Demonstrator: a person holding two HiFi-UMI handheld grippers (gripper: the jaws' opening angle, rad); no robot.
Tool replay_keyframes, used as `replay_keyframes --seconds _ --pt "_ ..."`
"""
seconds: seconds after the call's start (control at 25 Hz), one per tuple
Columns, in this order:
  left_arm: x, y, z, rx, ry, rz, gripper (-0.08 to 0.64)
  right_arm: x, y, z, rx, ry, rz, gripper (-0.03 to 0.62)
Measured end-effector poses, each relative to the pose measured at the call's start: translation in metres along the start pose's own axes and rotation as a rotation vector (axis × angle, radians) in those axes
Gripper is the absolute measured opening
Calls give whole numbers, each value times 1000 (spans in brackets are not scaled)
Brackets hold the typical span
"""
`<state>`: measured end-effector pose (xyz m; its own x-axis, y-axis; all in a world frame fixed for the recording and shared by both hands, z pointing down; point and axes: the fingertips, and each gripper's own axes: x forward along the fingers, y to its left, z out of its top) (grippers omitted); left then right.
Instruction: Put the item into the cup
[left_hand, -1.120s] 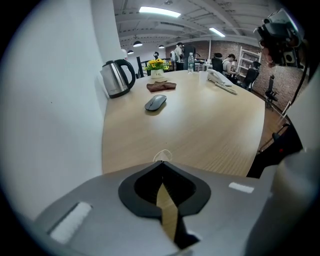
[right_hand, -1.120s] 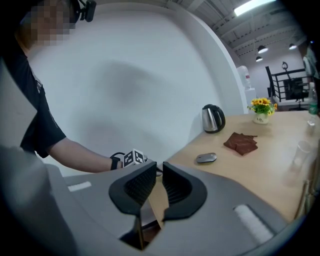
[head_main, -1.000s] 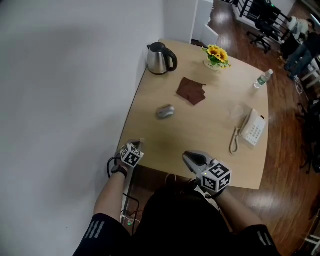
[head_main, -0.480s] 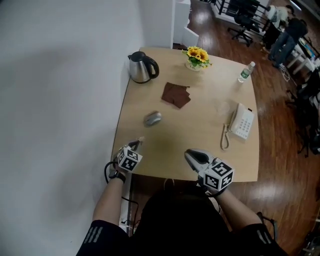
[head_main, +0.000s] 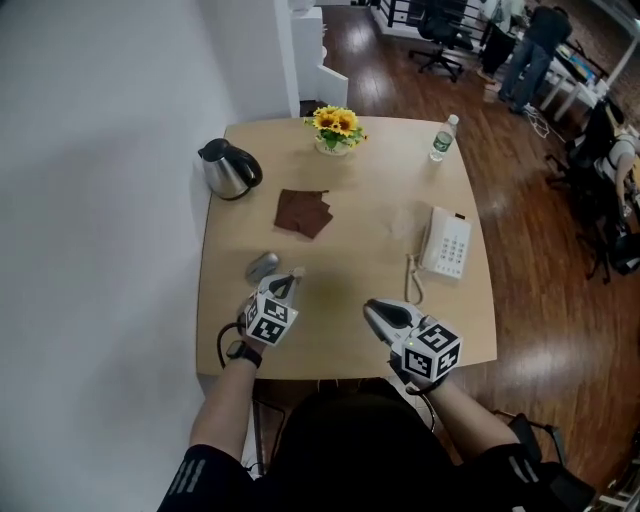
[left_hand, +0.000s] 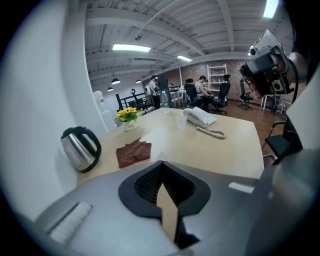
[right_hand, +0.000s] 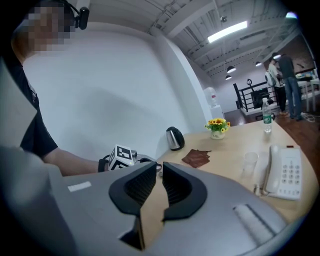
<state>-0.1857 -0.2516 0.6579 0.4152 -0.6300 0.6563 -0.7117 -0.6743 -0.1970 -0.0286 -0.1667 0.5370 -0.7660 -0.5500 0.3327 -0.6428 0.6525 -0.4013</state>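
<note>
Left tool (head_main: 291, 282) nearer grey item (head_main: 262, 266) — jaws together

Ceiling strip lights (left_hand: 131, 48) brighten the room evenly; the gripper views bulge and go black at the rim, the left gripper (left_hand: 161, 165) soft up close.

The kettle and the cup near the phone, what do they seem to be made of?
Kettle: likely polished steel, its body reflects light; black handle, probably plastic. Cup: clear plastic or glass, the table shows through.
</note>
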Motion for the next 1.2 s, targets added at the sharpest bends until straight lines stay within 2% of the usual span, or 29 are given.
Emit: replay_keyframes --seconds 0.4,0.52,0.68,0.84,1.04,1.2 --pt "105 -54 143 151 -74 -106 -5 -41 -94 17 62 -52 -60 48" --pt "143 -69 174 189 -70 -135 -5 -51 -121 24 73 -67 -78 48" --pt "192 -86 205 198 -56 -167 -5 -63 -153 27 93 -82 -100 48" --pt "236 -99 224 214 -20 -186 -5 -76 -181 24 121 -84 -114 48" --pt "278 -105 229 224 36 -195 -5 -90 -212 19 151 -78 -127 48" --pt "297 -108 221 202 86 -207 -5 -97 -230 17 162 -74 -133 48"
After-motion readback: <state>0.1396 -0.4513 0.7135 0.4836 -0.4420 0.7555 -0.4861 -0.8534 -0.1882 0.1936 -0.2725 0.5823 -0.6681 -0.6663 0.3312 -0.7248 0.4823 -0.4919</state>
